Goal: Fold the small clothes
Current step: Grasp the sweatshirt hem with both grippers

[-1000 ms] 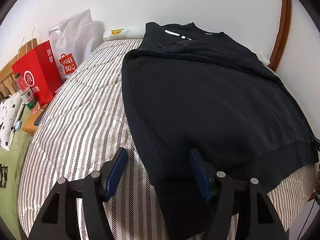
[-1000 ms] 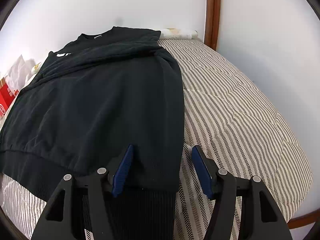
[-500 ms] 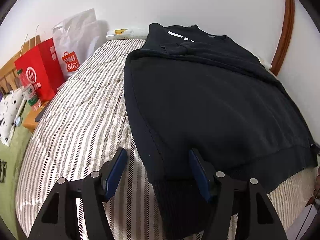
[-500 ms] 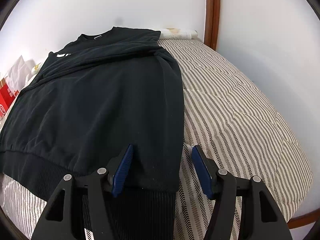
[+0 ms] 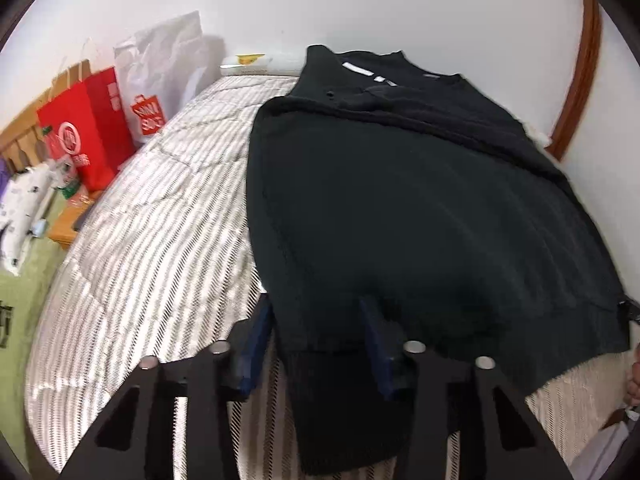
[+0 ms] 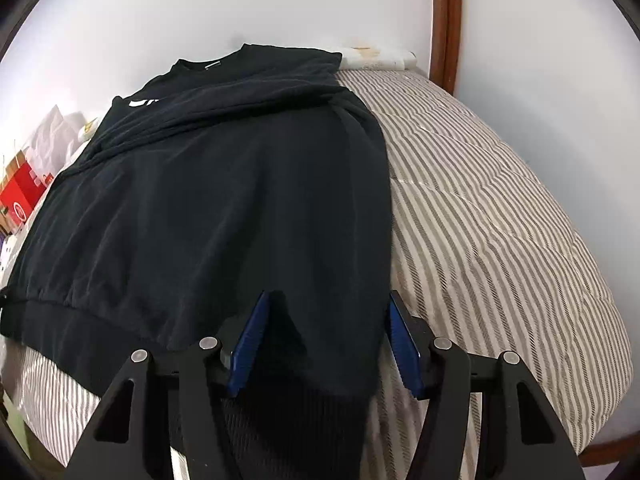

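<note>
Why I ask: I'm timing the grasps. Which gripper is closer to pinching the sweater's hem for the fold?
Left. The left gripper has just been closing its jaws, with a hem corner of the black sweater between them. The right gripper straddles the other corner, but its jaws stand wider.

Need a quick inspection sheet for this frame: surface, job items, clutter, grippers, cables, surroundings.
Surface: striped quilt on a bed.
Job's things: black sweatshirt lying flat, sleeves folded across the chest, ribbed hem nearest the grippers.
Clutter: red bag, white shopping bag at the bedside.
Grippers: left gripper has just been closing, hem corner between its jaws; right gripper straddles the other hem corner, pads apart.
Cables: nothing seen.
Surroundings: white wall, wooden trim.
</note>
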A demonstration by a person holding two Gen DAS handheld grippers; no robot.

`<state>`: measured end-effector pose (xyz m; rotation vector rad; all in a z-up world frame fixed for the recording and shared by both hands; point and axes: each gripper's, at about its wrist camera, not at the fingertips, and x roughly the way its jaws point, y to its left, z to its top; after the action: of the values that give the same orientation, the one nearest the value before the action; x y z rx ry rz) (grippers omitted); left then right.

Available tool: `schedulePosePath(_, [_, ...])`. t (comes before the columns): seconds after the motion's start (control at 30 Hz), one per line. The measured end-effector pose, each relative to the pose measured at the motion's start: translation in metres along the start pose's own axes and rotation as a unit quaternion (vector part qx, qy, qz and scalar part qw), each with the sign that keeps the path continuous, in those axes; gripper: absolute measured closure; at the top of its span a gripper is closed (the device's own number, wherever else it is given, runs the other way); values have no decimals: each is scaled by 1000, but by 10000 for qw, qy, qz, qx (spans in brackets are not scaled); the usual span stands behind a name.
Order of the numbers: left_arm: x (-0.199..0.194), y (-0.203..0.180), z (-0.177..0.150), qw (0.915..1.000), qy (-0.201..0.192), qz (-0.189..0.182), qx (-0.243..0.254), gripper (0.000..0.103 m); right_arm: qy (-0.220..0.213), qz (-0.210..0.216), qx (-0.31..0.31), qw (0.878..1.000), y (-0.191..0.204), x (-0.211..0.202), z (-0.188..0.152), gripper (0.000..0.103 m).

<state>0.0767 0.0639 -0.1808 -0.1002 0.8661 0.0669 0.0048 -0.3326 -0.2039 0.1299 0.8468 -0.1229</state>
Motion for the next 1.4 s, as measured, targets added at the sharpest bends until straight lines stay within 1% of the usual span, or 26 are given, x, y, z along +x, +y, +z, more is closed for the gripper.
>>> schedulePosePath(0.03, [1,0,1,10000,2,4,-30,72,9,-7,5,10000,2,1,2,52])
schedulePosePath(0.07, [1,1,3,10000,6,28,-88,75,13,8,1,10000,3,2,3,56])
schedulePosePath(0.13, [1,4,3,9998,18,78,-175,89,40,74,-26,10000,4,1,5,74])
schedulePosePath(0.17, [-1,9,2,9997,8,75,-247,89,64,71,-18,10000,3,1,6,80])
schedulePosePath(0.2, [-1,12,1,9995,10,27,-317,90,79,97,28,9999,0,0,7,90])
schedulePosePath(0.23, [-2,16,-1,9992,13,-18,-401,90,105,194,106,9997,-3,-1,7,92])
schedulePosePath(0.3, [-5,18,-4,9990,15,-37,-443,91,99,370,249,9990,-10,-5,6,94])
schedulePosePath(0.43, [-17,21,-10,9984,-29,-152,-541,91,0,481,309,9984,-12,-18,2,95])
schedulePosePath(0.67, [-52,35,-25,9954,-85,-545,-782,91,-13,709,190,9973,-16,-45,-15,95])
schedulePosePath(0.77, [-69,37,-37,9946,-162,-677,-774,91,-34,752,49,9971,-17,-61,-23,95])
schedulePosePath(0.87, [-88,37,-49,9936,-278,-836,-700,91,-158,827,-85,9964,-20,-85,-34,95])
schedulePosePath(1.0, [-108,31,-57,9934,-506,-879,-527,91,-343,982,39,9946,-29,-107,-42,95])
schedulePosePath(1.07, [-113,30,-55,9928,-624,-888,-515,91,-409,1021,140,9938,-32,-110,-40,95])
schedulePosePath(1.2, [-119,30,-40,9896,-859,-1019,-539,91,-503,1019,163,9934,-30,-114,-32,95])
schedulePosePath(1.4, [-123,27,-8,9861,-1155,-1071,-521,91,-791,1136,283,9900,-27,-132,-2,95])
